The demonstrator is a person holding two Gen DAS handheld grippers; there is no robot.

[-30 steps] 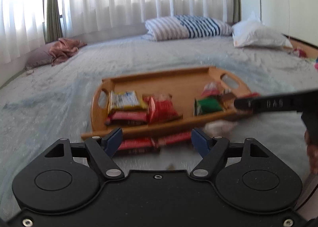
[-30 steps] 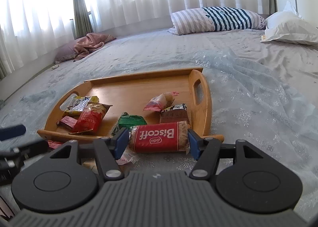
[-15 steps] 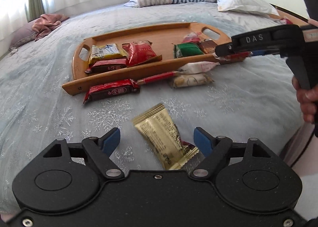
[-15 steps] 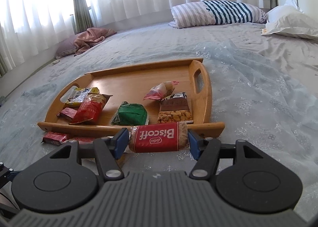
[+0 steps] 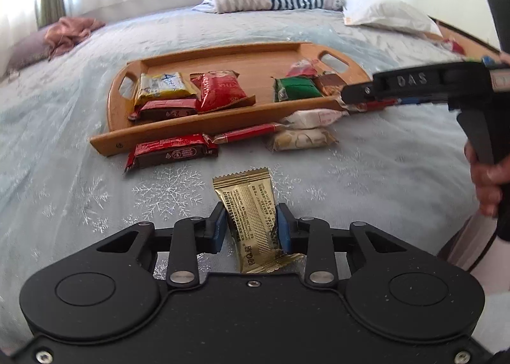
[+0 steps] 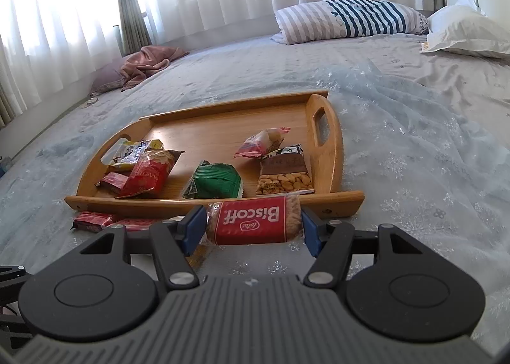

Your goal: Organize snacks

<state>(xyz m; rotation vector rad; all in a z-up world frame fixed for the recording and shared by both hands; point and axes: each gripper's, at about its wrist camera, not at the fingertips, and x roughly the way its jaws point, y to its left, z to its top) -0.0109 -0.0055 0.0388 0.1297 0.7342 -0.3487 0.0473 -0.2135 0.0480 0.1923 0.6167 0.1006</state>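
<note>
Bed (image 6: 414,128) carries a wooden tray (image 6: 331,153) holding several snack packs. Right gripper (image 6: 253,224): jaws closed on a red biscuit pack (image 6: 251,220), held crosswise between them, just short of the tray's near rim. Left gripper (image 5: 251,225): jaws clamped on a gold packet (image 5: 251,211), lengthwise between them, well short of the tray.

– What lies on the bed (image 5: 79,198)?
– A wooden tray (image 5: 165,131), a red bar (image 5: 172,152), a thin red stick (image 5: 245,133), two pale packets (image 5: 306,128), two pillows (image 6: 353,18) and pink cloth (image 6: 149,61).
</note>
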